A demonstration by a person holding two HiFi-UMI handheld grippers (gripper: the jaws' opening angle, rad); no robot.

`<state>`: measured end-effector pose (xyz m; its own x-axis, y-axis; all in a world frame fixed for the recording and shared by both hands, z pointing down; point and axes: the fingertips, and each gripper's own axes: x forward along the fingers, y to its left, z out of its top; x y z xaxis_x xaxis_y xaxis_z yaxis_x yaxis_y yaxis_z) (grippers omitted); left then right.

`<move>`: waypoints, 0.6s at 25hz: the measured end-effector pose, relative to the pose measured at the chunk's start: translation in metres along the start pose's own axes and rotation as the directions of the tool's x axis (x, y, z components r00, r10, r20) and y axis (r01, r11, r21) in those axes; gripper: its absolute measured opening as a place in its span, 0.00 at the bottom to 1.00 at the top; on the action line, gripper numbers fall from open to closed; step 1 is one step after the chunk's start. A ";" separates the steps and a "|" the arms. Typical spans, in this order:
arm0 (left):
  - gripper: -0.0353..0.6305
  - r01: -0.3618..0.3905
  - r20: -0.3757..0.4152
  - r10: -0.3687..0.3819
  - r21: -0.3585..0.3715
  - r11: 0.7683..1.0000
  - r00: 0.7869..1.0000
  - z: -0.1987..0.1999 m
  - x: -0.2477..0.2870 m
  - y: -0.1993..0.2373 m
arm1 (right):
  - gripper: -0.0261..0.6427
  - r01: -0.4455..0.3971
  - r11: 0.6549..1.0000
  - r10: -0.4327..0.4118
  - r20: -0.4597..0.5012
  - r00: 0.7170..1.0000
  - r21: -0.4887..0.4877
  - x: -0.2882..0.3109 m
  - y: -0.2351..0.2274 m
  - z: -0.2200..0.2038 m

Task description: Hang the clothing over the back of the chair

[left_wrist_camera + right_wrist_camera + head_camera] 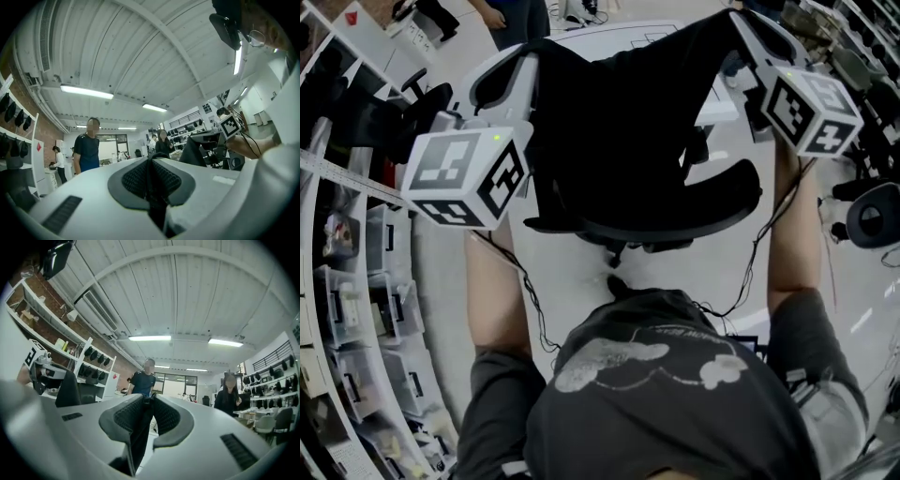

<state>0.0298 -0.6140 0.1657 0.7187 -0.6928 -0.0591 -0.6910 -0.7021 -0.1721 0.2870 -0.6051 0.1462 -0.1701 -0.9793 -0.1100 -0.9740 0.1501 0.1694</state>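
A black piece of clothing (pixel 619 122) hangs stretched between my two grippers, above a black office chair (pixel 675 211) whose seat shows below it. My left gripper (pixel 534 58) pinches the cloth's left top corner, and my right gripper (pixel 742 26) holds the right top corner. In the left gripper view the left gripper (pixel 151 161) has its jaws closed on a thin fold of black cloth (pixel 154 187). The right gripper (pixel 149 401) clamps black cloth (pixel 138 437) the same way in its own view. The chair's back is hidden behind the clothing.
Shelves with storage bins (pixel 356 281) run along the left. A white table (pixel 628 39) stands beyond the chair, and other black chairs sit at left (pixel 417 103) and right (pixel 872 216). A person in a dark shirt (pixel 87 147) and another person (pixel 228 397) stand farther off.
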 end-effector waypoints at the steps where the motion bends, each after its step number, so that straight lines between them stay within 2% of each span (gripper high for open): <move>1: 0.07 -0.003 0.009 0.003 0.003 1.000 1.000 0.005 -0.001 -0.004 | 0.12 0.010 1.000 -0.010 0.017 1.000 0.004 -0.006 -0.007 0.004; 10: 0.07 -0.022 -0.011 0.023 0.059 0.998 1.000 0.015 -0.048 -0.054 | 0.12 0.005 0.997 0.003 0.098 0.995 -0.081 -0.074 0.006 0.045; 15: 0.07 -0.059 0.037 0.057 0.065 0.996 0.998 0.024 -0.094 -0.092 | 0.12 -0.022 0.997 0.032 0.130 0.991 -0.079 -0.139 0.024 0.049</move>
<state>0.0278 -0.4808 0.1635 0.6809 -0.7247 -0.1055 -0.7256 -0.6480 -0.2316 0.2797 -0.4585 0.1174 -0.2190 -0.9480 -0.2308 -0.9553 0.1601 0.2486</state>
